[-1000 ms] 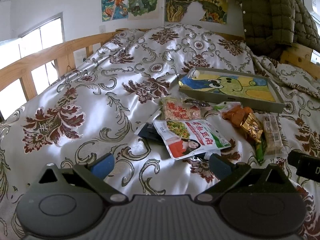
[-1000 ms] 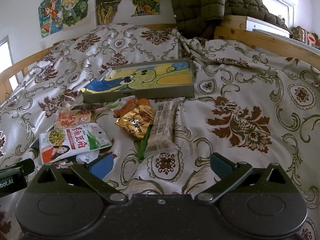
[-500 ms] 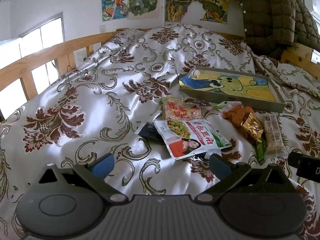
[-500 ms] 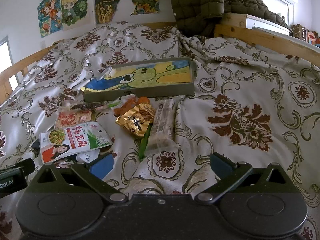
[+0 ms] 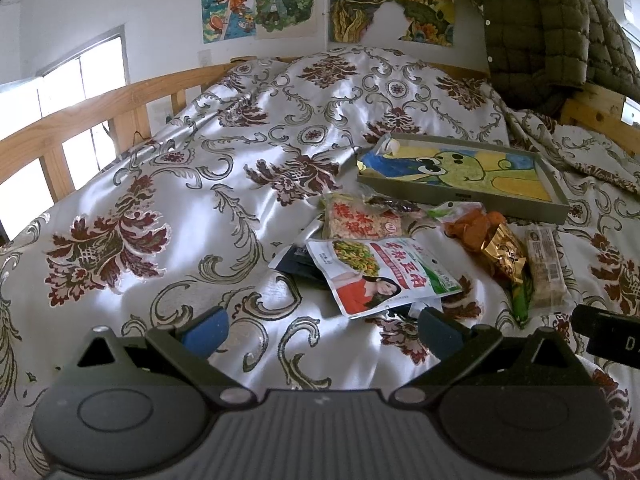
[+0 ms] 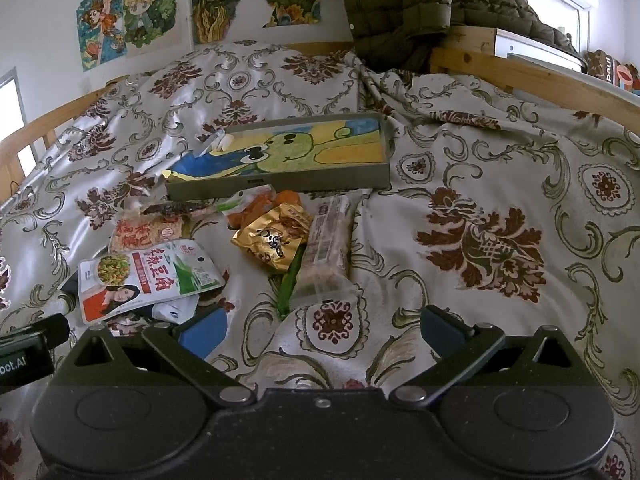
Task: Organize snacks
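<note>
Several snack packets lie in a loose pile on the patterned bedspread. A white and red pouch lies nearest, with an orange rice-cracker bag behind it. A gold packet and a long clear bar pack lie to the right. A grey tray with a frog drawing stands behind the pile. My left gripper is open, just short of the pouch. My right gripper is open, just short of the bar pack.
A wooden bed rail runs along the left and another rail along the right. An olive quilted jacket hangs at the head of the bed. Posters cover the back wall. Bare bedspread lies right of the snacks.
Both grippers have crept slightly forward toward the snack pile; nothing was grasped or moved.
</note>
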Tool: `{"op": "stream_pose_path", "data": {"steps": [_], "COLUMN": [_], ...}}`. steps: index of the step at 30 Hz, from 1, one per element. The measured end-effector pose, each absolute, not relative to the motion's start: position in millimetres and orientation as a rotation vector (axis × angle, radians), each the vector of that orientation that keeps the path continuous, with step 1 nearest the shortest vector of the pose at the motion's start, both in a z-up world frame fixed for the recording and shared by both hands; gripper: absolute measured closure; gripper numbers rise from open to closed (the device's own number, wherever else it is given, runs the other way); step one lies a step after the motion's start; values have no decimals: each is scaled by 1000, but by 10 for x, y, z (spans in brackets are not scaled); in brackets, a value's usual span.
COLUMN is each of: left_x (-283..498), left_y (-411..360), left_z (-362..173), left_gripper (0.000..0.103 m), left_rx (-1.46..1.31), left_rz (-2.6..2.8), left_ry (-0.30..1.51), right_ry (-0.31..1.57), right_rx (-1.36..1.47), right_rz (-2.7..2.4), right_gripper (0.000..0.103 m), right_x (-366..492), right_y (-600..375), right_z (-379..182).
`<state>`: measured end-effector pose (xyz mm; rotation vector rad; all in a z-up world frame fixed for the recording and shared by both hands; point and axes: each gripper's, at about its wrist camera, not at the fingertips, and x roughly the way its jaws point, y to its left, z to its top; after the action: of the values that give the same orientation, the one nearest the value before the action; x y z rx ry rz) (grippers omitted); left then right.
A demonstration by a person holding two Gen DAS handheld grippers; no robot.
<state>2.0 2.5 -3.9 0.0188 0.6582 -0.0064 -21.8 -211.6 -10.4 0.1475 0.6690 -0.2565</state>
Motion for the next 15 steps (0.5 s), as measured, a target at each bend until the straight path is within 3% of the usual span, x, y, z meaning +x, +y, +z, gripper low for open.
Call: {"op": "stream_pose_path", "data": {"steps": [15], "left_x": [26], "left_y": [0], "left_z": [-62], "left_gripper": [0], "left_rx": [33], "left_rz": [-3], "left_ry": [668], "right_ry": [684], "right_rx": [156], "right_rz": [-255], "right_gripper": [1], "right_x": [-192], "right_y": [-2102], "right_z": [-128]}}
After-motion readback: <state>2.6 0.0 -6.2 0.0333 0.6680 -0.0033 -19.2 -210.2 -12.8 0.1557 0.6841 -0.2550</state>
